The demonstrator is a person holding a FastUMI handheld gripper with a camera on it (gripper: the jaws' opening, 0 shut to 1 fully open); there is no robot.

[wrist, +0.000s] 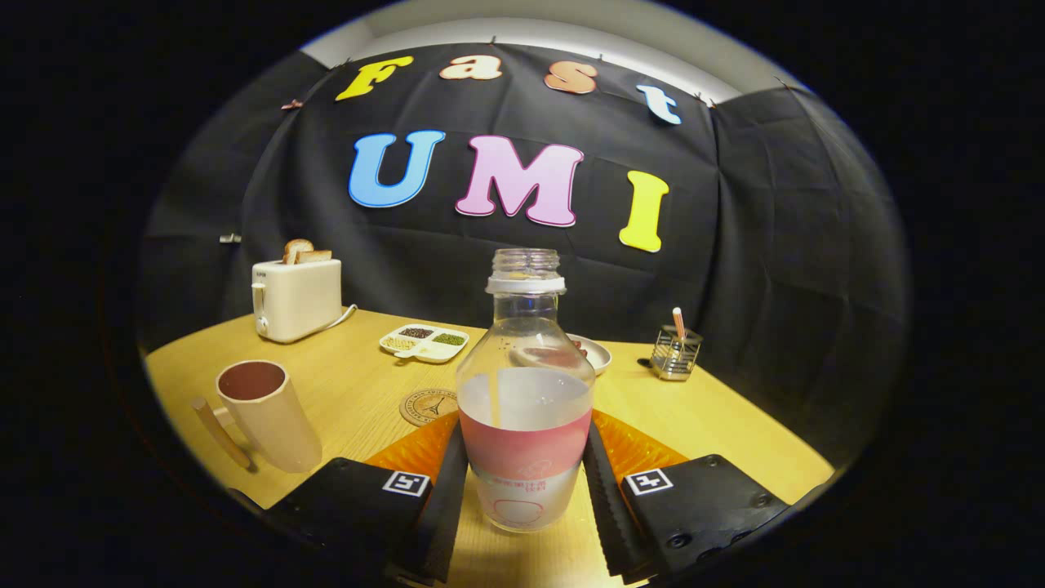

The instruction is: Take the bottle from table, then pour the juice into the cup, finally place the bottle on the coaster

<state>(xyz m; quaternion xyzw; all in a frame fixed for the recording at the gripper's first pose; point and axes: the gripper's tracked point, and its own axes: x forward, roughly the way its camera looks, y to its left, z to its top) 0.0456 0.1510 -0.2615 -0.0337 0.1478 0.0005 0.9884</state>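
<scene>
Tabletop (pixel 343 392): pale wood-grain surface, extends ahead of the gripper; its near edge is cut off behind the gripper body.

Gripper (pixel 522 482): the two fingers stand one on each side of the bottle's lower body, ridged inner faces against it; it is grasping the bottle. Square printed markers sit on top of each finger block.

Bottle (pixel 525 392): clear plastic, upright between the fingers, rounded shoulder, threaded neck, mouth open with a white collar ring below it. A pink label band wraps the middle. Its base appears to rest on the tabletop, but contact is hard to confirm. The liquid level is hard to make out through the label.

Toaster (pixel 297 299): cream, boxy, far ahead and left of the fingers, two bread slices standing up from it.

Cup (pixel 269 412): beige, tapered, faceted sides, stick-like handle, dark inside; left of the left finger, near.

Divided dish (pixel 424 342): white, compartments of grains, beyond the coaster.

Coaster (pixel 429 406): round, tan, printed pattern; just ahead of the left finger, partly cut off by the bottle.

Wire holder (pixel 675 353): metal mesh, ahead to the right.

Plate (pixel 596 353): mostly hidden behind the bottle.
</scene>
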